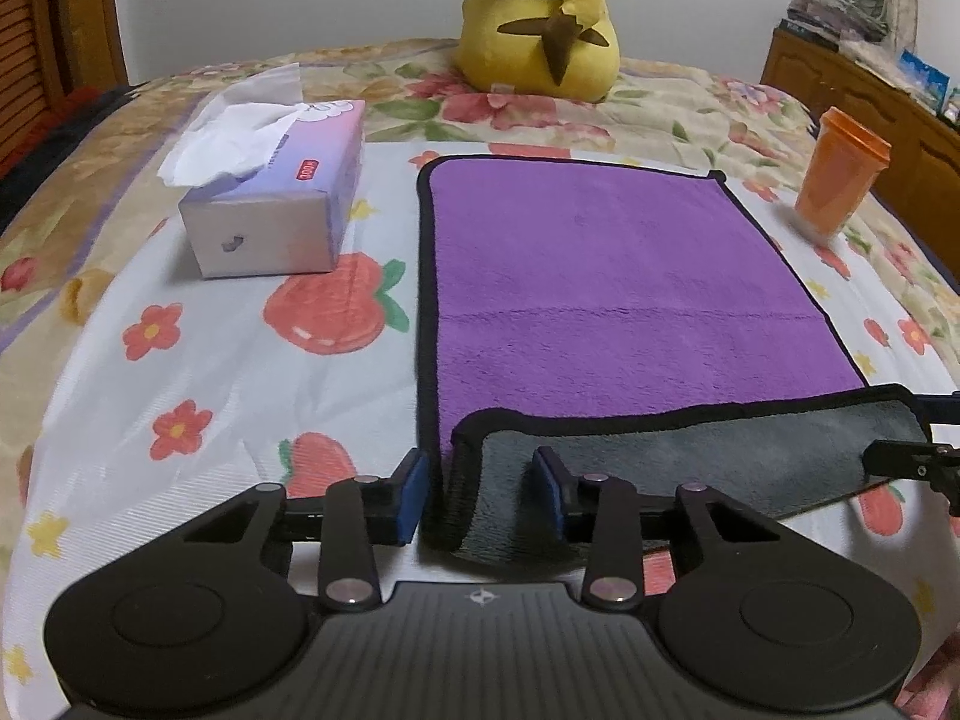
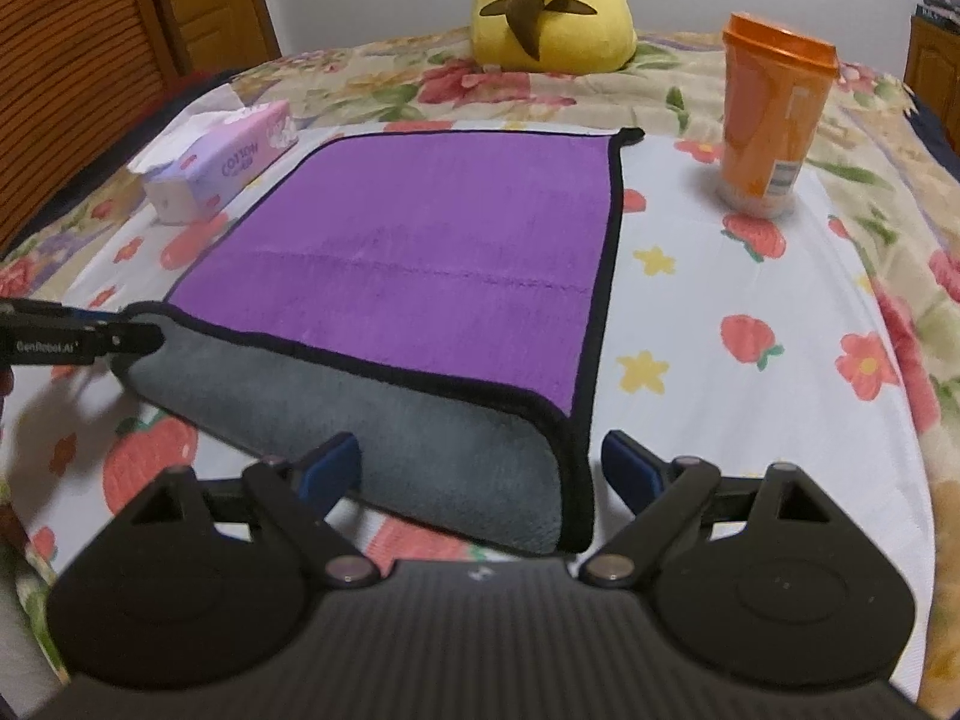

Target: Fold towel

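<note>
The bed point(image 1: 180, 372) under its fruit-and-flower sheet fills both my views, its edges bent away by the lens. On it the towel point(image 1: 600, 276) lies purple side up, its near edge turned back so a grey strip shows, bound in black. A yellow plush toy point(image 1: 540, 18) sits at the far side of the bed, its head cut off by the frame. Left of the towel is a tissue box point(image 1: 276, 204); to the right stands an orange cup point(image 2: 774, 114), its label too blurred to read.

My left gripper point(image 1: 483, 495) stands half open around the turned-back left corner, the cloth between its blue pads, one pad partly hidden behind the fold; whether either pad touches the cloth I cannot tell. My right gripper point(image 2: 480, 468) is spread wide, straddling the right corner of the grey strip, the pads apart from the cloth.
</note>
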